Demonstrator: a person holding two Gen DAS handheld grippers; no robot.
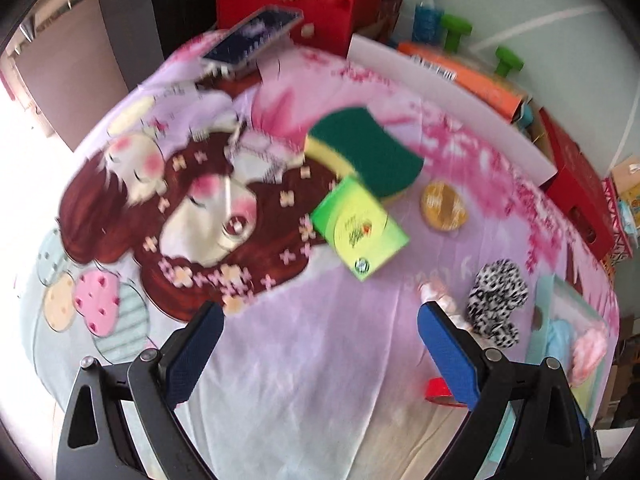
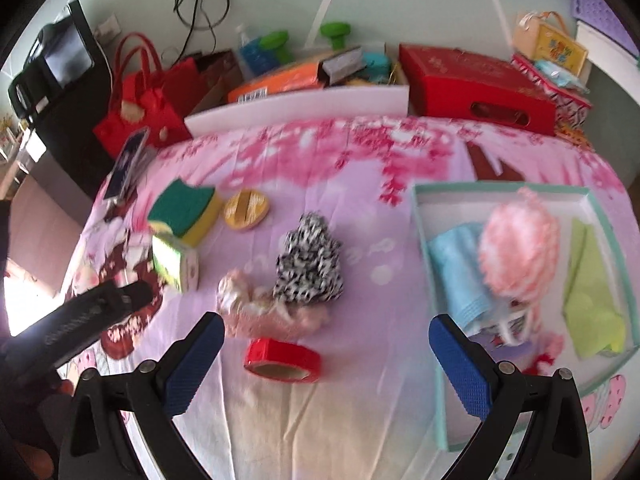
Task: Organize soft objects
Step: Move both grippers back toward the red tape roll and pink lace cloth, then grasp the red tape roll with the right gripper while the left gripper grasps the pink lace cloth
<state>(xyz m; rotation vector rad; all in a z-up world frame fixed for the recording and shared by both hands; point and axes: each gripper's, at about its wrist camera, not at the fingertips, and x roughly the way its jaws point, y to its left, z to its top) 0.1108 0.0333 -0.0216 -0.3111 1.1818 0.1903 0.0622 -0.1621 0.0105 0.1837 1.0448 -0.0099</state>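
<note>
Back edge of the printed pink bedsheet (image 2: 320, 152) is crowded: a red paper gift bag with loop handles (image 2: 140, 100) beyond the far left corner, a blue pump bottle (image 2: 250, 54), an orange carton (image 2: 280, 80) behind a white foam board (image 2: 300, 110), and a flat red cardboard box with a cut-out handle (image 2: 476, 84) toward the far right. On the sheet, a roll of red tape (image 2: 284, 360) lies near the front edge, a round yellow tin (image 2: 246, 208) sits further back. A small green box (image 1: 358, 226) sits left, a dark phone (image 1: 252, 36) propped at the far left edge.
</note>
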